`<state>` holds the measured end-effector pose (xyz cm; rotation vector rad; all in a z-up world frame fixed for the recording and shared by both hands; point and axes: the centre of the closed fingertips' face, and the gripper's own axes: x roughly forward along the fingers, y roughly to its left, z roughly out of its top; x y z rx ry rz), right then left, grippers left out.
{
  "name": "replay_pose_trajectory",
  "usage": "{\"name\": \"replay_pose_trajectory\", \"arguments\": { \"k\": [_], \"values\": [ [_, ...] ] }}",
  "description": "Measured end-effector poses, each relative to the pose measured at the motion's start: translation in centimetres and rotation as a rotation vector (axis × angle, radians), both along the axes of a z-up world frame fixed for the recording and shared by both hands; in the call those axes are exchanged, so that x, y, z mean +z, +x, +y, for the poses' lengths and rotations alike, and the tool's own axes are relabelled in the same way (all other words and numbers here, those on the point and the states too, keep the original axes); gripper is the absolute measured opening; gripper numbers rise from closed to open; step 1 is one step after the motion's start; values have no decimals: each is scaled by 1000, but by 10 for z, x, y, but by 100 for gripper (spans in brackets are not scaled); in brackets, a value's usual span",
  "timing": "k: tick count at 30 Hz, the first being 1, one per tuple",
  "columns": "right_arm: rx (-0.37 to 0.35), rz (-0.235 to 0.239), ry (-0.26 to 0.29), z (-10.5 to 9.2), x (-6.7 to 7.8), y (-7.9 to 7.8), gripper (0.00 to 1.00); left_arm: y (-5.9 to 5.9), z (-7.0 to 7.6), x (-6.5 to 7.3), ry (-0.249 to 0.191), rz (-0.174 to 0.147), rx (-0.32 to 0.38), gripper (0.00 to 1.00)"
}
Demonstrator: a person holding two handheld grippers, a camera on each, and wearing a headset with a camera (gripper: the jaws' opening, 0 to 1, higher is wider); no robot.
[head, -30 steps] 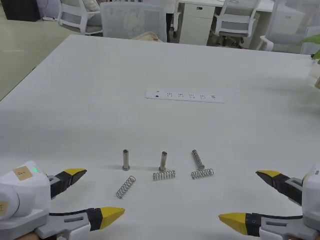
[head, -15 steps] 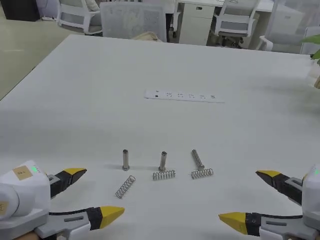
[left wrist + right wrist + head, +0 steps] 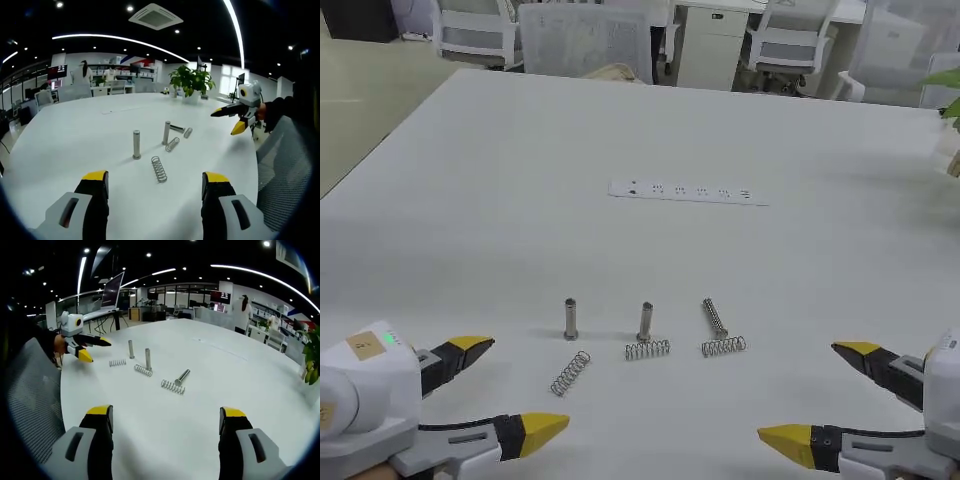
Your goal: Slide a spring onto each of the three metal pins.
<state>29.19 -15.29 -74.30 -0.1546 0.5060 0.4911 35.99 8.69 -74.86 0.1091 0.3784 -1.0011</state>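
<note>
On the white table (image 3: 500,200) two metal pins stand upright, one on the left (image 3: 571,319) and one in the middle (image 3: 645,322); a third pin (image 3: 714,317) lies on its side at the right. In front of each pin lies a loose spring: left (image 3: 570,373), middle (image 3: 648,349), right (image 3: 724,347). My left gripper (image 3: 510,388) is open and holds nothing, near the table's front edge, left of the left spring (image 3: 159,169). My right gripper (image 3: 817,393) is open too, to the right of the lying pin (image 3: 182,377) and its spring (image 3: 172,386).
A white power strip (image 3: 686,192) lies flat in the middle of the table, well beyond the pins. Office chairs (image 3: 585,40) stand at the far edge. A potted plant (image 3: 190,82) sits at the table's right side.
</note>
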Motion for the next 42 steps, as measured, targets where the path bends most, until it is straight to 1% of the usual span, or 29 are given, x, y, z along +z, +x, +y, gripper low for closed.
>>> {"name": "replay_pose_trajectory", "arguments": {
  "k": [18,29,34,36,42],
  "values": [
    [-4,4,0,-1,0,0,86,1,0,1,-4,-5,0,73],
    [-9,7,-2,-3,0,0,85,0,-1,1,-3,0,-4,72],
    [-11,6,-10,-6,3,3,84,0,-2,1,-5,-2,-6,72],
    [-11,2,-15,-7,8,6,83,0,-2,2,-5,-2,-7,72],
    [-7,-6,-25,-9,13,16,81,-1,-2,3,-8,-3,-8,72]
  ]
}}
